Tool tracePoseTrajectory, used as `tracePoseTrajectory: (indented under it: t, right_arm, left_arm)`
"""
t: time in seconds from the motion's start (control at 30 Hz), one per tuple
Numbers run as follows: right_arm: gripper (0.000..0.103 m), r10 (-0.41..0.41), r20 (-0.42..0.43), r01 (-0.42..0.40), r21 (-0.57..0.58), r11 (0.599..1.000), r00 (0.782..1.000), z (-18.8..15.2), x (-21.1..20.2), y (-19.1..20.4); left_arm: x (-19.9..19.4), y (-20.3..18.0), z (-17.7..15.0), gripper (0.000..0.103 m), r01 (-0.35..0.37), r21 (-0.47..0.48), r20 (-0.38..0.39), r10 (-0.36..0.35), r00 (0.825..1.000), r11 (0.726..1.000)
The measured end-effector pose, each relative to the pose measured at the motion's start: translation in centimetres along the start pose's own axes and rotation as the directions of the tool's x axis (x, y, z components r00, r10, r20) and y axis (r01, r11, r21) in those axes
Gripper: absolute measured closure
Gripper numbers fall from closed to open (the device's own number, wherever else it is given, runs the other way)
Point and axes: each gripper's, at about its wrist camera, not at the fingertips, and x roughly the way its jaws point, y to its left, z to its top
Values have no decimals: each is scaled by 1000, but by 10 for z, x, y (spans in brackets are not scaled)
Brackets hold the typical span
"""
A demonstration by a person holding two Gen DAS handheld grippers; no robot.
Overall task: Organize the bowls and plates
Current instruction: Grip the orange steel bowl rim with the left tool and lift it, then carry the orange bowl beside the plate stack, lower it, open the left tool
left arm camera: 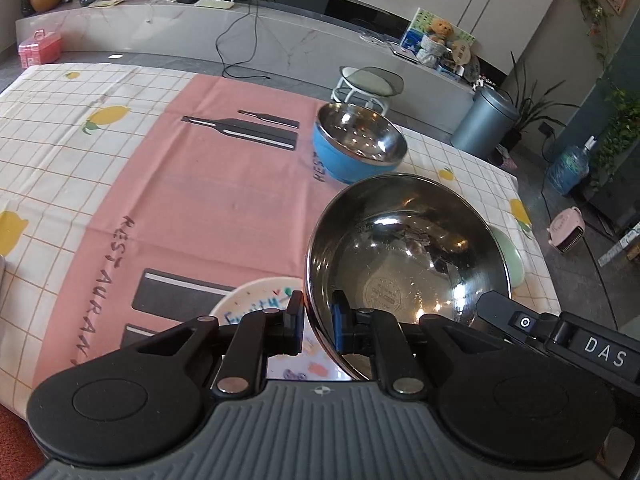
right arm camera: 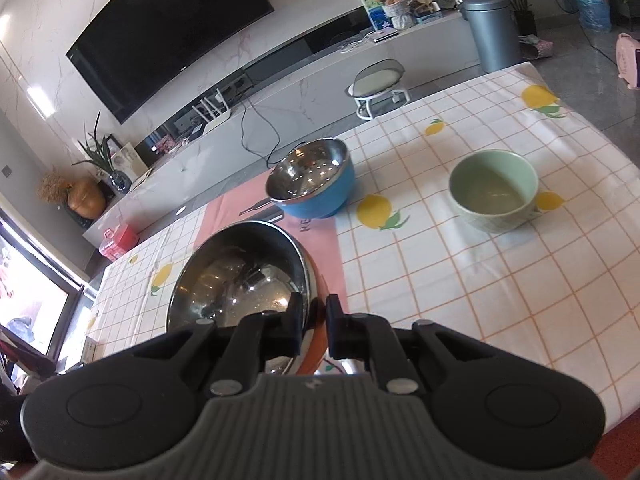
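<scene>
A large steel bowl (left arm camera: 408,256) with an orange outside is held above the table by both grippers. My left gripper (left arm camera: 318,320) is shut on its near-left rim. My right gripper (right arm camera: 314,322) is shut on the opposite rim of the same bowl (right arm camera: 240,276); its black body shows in the left wrist view (left arm camera: 560,340). A white printed plate (left arm camera: 260,300) lies under the bowl. A blue bowl with a steel inside (left arm camera: 356,144) (right arm camera: 312,184) stands further back. A green ceramic bowl (right arm camera: 494,190) stands to the right, partly hidden in the left view (left arm camera: 514,256).
The table carries a checked lemon cloth (right arm camera: 480,300) with a pink placemat (left arm camera: 192,200). Beyond the far edge are a white stool (left arm camera: 368,88), a grey bin (left arm camera: 486,120) and a long TV bench (left arm camera: 240,32).
</scene>
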Motion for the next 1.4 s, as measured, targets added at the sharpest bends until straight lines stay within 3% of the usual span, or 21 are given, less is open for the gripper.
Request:
tracePoseTrajectory:
  t: [0.5, 0.97, 1.4]
  right_arm:
    - [96, -132, 11, 129, 122, 984, 991, -25, -41, -77]
    - [96, -188, -36, 192, 179, 965, 981, -34, -26, -107]
    - [96, -205, -56, 212, 179, 961, 977, -36, -14, -110]
  left_arm:
    - [25, -59, -45, 87, 80, 118, -134, -64, 989, 990]
    - [52, -69, -61, 86, 69, 123, -216, -42, 976, 990]
    - [56, -72, -56, 85, 62, 130, -193, -36, 981, 990]
